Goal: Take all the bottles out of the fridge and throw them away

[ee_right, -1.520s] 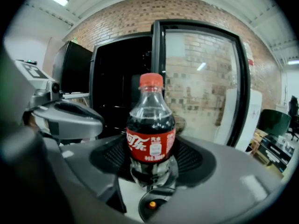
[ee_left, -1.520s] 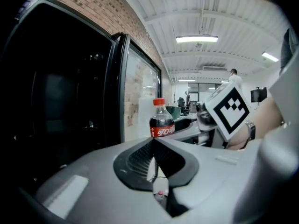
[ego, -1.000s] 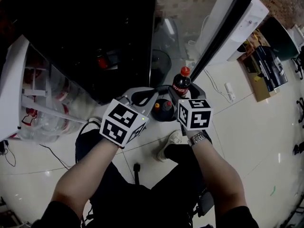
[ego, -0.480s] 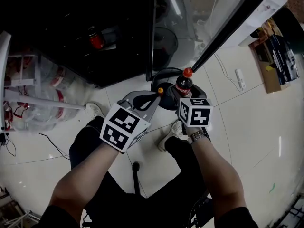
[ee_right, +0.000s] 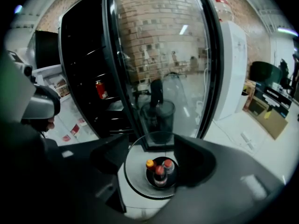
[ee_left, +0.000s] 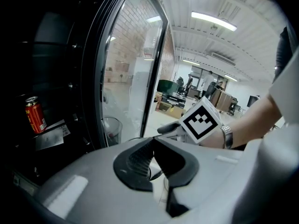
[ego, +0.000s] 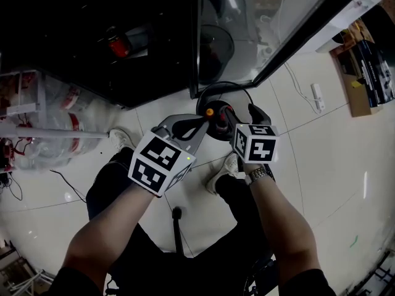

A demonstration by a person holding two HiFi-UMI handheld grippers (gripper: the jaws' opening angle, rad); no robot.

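Count on inspection:
- Bottles [ee_right: 159, 172]: three, all in the bin [ee_right: 135, 174]; one has an orange cap, two have red caps.
- Bin: one.
- Can [ee_left: 35, 114]: one, red, inside the fridge [ee_left: 56, 55].
- Fridge: one, with one glass door [ee_left: 126, 78].

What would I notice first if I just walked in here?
The black-and-white marker cubes on the left gripper and right gripper, in the middle of the head view. Just past them, a round bin on the floor holds three bottles with orange and red caps. Behind it, the dark fridge stands with its glass door open and a red can inside.
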